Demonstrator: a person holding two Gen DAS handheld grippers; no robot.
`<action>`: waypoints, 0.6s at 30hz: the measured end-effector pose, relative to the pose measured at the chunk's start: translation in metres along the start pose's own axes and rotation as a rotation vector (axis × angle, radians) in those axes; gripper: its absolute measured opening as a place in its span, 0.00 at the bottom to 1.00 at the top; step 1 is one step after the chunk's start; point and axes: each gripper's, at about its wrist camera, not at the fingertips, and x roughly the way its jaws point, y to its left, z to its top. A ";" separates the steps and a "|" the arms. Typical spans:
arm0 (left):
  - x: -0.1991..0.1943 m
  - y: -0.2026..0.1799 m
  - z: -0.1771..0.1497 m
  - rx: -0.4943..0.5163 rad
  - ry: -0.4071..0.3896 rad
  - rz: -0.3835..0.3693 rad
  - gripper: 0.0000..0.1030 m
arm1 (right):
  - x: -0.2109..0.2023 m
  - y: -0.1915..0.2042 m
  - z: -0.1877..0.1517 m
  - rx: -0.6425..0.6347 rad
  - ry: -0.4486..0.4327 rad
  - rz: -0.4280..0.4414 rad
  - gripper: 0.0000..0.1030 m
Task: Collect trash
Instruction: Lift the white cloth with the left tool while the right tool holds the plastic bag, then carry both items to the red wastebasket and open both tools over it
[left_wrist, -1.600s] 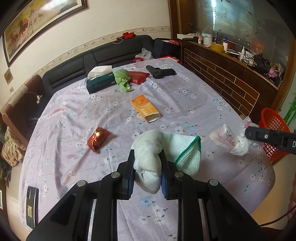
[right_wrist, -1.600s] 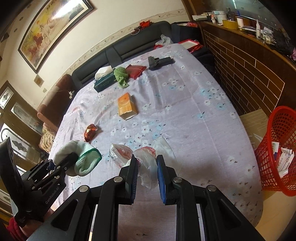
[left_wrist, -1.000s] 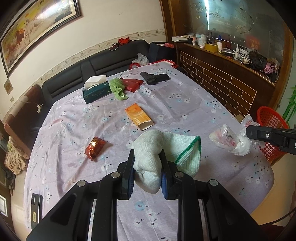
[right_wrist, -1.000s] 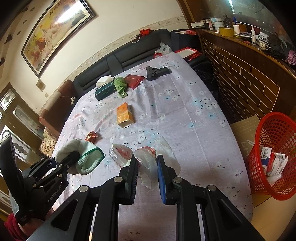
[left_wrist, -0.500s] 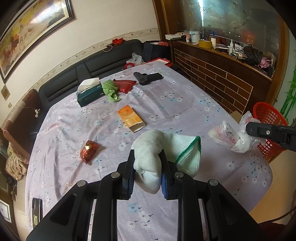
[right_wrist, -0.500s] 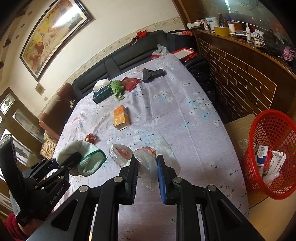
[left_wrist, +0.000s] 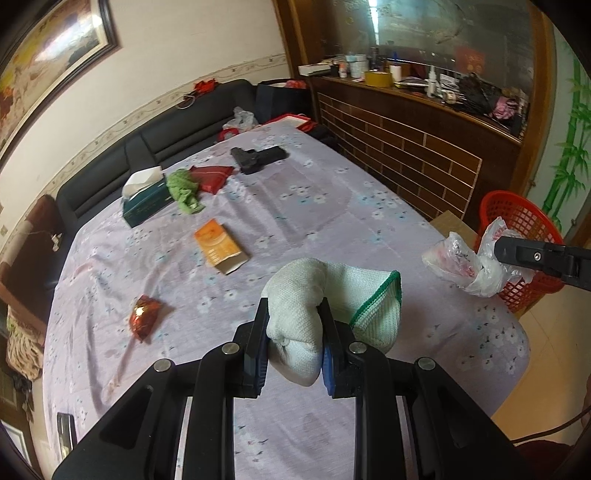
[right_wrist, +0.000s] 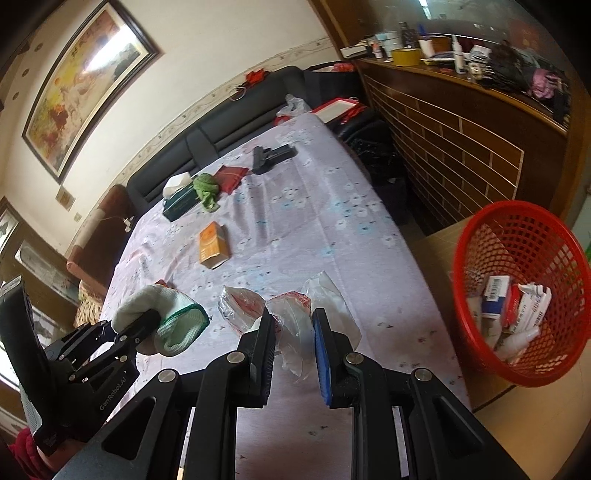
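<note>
Table (left_wrist: 332, 206): lilac flowered cloth, black sofa (left_wrist: 155, 147) behind, brick-pattern counter (left_wrist: 406, 147) at the side. On it: orange box (left_wrist: 219, 245), red foil wrapper (left_wrist: 144, 318), tissue box (left_wrist: 146, 197), green rag (left_wrist: 183, 190), dark red pouch (left_wrist: 211, 176), black pistol-shaped object (left_wrist: 258, 158).

My left tongs (left_wrist: 293, 341): nearly closed, clamping a pale green-edged cloth (left_wrist: 317, 306) above the table's near edge.

My right tongs (right_wrist: 293, 334): nearly closed on a crumpled clear plastic bag (right_wrist: 284, 314).

Red mesh basket (right_wrist: 517, 291): beside the table's right edge, holding cartons.
</note>
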 end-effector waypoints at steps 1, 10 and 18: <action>0.001 -0.003 0.001 0.006 0.000 -0.007 0.21 | -0.002 -0.004 0.000 0.008 -0.003 -0.005 0.20; 0.002 -0.047 0.025 0.086 -0.039 -0.098 0.21 | -0.036 -0.057 0.000 0.128 -0.067 -0.088 0.20; -0.004 -0.101 0.059 0.157 -0.074 -0.250 0.21 | -0.088 -0.123 0.002 0.293 -0.164 -0.211 0.21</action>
